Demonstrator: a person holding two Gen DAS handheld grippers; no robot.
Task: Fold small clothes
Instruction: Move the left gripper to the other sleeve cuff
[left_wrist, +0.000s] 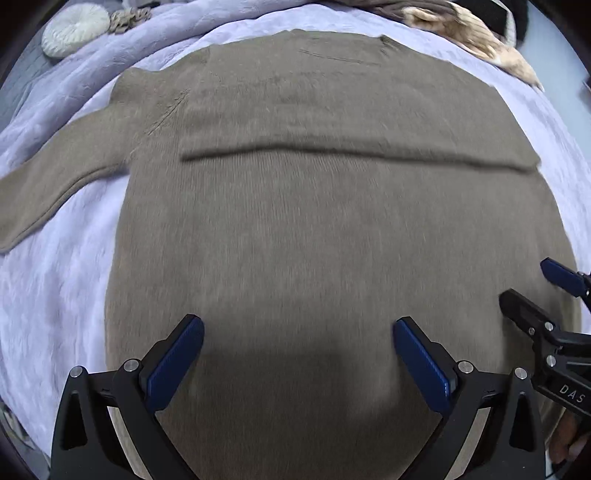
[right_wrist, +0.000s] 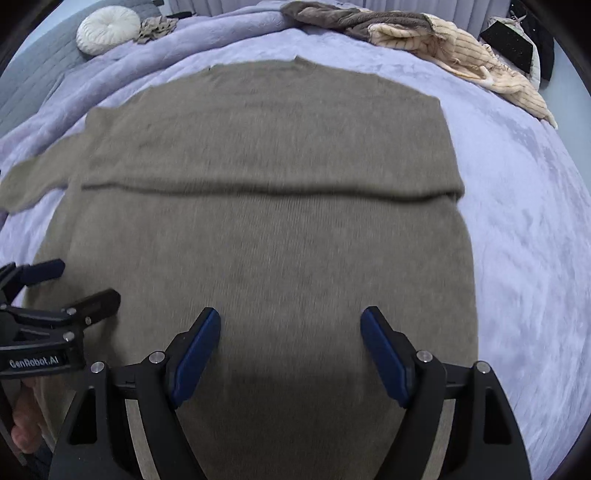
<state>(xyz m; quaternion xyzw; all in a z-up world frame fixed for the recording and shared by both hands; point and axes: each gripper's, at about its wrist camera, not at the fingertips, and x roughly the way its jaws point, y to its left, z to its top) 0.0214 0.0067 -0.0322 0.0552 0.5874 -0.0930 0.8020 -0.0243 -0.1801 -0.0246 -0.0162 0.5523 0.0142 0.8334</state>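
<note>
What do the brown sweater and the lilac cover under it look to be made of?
Sweater: seems a fine knit, perhaps wool or a blend; matte, with faint vertical ribbing and a soft folded edge across the middle. Lilac cover: looks like plush fleece or velour; a slight sheen and brushed, mottled nap marks. Blur leaves the exact fibres open.

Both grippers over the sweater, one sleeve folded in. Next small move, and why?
Probably lower the open left gripper toward the near hem of the flat taupe knit sweater. Both it and the right gripper hang open with nothing between the jaws. One sleeve lies folded across the body; the other sleeve is spread on the lavender blanket.
</note>
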